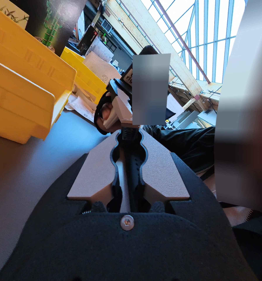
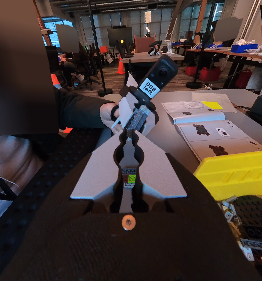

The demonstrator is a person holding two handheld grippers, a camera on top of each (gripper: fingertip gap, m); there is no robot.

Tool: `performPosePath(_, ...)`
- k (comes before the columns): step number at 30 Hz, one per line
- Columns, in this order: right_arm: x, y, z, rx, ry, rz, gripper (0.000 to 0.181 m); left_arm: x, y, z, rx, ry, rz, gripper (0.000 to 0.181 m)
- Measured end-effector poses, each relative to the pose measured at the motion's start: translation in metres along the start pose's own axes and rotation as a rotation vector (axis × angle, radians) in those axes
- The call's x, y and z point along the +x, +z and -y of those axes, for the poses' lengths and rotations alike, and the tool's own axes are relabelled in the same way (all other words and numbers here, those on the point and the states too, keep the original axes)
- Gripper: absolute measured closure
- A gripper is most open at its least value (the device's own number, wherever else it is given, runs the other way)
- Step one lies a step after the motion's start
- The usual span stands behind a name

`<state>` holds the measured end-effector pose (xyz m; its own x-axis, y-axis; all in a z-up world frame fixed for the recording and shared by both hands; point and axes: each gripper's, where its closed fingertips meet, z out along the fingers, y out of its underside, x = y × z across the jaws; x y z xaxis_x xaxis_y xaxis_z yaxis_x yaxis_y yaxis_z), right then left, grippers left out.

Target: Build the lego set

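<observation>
Two handheld grippers meet tip to tip above a grey table (image 2: 173,136). The left gripper (image 2: 140,121) is clamped on a long grey lego piece (image 2: 140,117), its long axis running along the fingers toward the right gripper (image 2: 128,133), whose tips pinch that piece's near end (a smaller multicoloured lego stack (image 2: 129,177) lies on the table below). The open instruction booklet (image 2: 211,129) lies to the right, beyond a yellow bin (image 2: 233,174). The left gripper's camera bears a white label; a numbered paper bag (image 1: 102,71) sits behind the bins.

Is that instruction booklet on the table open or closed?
Open. The booklet lies flat on the grey table, pages spread, showing pictures of dark brick pieces.
</observation>
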<state>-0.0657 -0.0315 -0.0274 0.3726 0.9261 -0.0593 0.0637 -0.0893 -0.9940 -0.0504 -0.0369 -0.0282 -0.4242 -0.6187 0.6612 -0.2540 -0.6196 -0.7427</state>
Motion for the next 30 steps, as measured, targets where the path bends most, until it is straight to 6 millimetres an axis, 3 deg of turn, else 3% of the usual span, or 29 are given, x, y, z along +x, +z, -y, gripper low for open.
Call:
performPosePath(13,0.003,0.002,-0.006,-0.060,-0.008,-0.023,0.178,-0.006,-0.001,0.000,0.017,-0.115,0.012,0.165)
performPosePath(24,-0.007,-0.009,0.016,0.110,0.269,0.193,0.181,0.026,0.001,0.002,0.000,-0.036,-0.131,0.164)
performPosePath(26,-0.006,-0.015,0.016,0.140,0.342,0.260,0.181,0.025,0.001,0.002,-0.004,-0.012,-0.124,0.165)
performPosePath(30,0.007,-0.013,0.002,0.116,0.388,0.209,0.181,0.011,-0.002,0.001,-0.004,-0.030,-0.070,0.165)
